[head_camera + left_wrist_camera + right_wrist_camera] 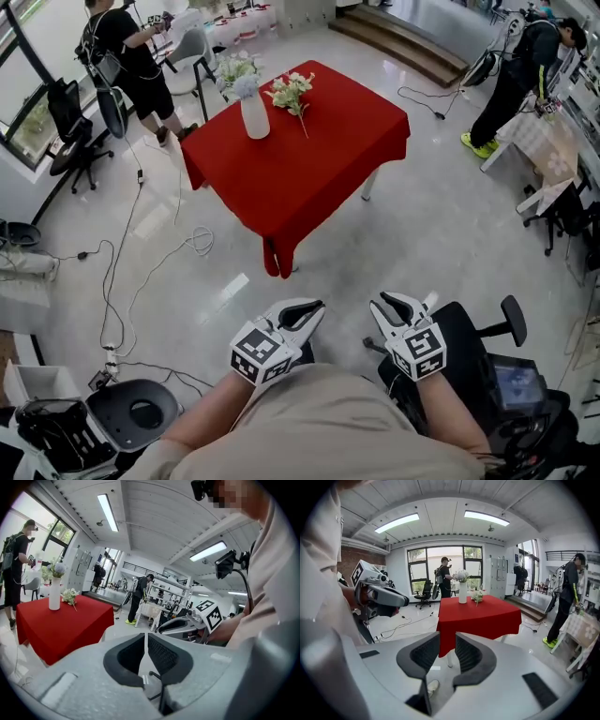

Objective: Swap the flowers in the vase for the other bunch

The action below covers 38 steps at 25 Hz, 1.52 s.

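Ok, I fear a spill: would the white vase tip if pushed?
Probably: the vase is tall and narrow, and the flowers on top likely make it top-heavy. Its smooth white surface may be slippery to grip.

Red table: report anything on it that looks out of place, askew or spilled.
Nothing looks spilled or damaged. The white vase stands upright with its flowers in it. The only thing out of place is the second bunch, which lies flat on the red tablecloth beside the vase instead of standing in a container.
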Tool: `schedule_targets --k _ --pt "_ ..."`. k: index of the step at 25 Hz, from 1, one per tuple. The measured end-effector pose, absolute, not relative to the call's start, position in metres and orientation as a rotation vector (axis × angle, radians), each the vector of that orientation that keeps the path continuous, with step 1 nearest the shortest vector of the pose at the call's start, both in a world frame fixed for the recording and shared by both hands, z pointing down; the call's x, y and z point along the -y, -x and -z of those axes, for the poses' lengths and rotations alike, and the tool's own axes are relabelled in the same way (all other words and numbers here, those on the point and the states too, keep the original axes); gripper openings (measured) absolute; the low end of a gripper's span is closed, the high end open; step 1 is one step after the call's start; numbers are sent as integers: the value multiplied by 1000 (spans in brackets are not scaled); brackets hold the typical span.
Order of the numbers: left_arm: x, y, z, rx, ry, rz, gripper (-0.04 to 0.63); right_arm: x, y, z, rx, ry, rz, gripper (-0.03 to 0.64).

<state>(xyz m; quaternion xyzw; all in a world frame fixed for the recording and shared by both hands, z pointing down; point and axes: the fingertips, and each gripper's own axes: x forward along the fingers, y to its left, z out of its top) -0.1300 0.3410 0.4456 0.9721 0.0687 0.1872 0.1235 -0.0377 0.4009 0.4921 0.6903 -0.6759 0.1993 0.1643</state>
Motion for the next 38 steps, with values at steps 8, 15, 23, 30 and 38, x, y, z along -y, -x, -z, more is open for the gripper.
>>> schedule_targets --k 8,15,23,30,38 --pt "-231 104 -441 -248 -2836 -531 8 -269 -2 -466 1922 -1978 -487 107" --pt "-169 89 -439 -135 -2803 -481 8 -196 -25 -465 1975 -1903 -487 106" --pt "-87 39 -459 108 -2755 -474 8 -84 -93 -468 2118 -1743 -390 110" --pt "-19 -55 -435 363 -2765 -444 8 25 -175 -448 2282 -1552 -296 169" --pt "24 -104 -418 630 -2705 -425 8 120 -208 -427 2457 -1321 -172 227"
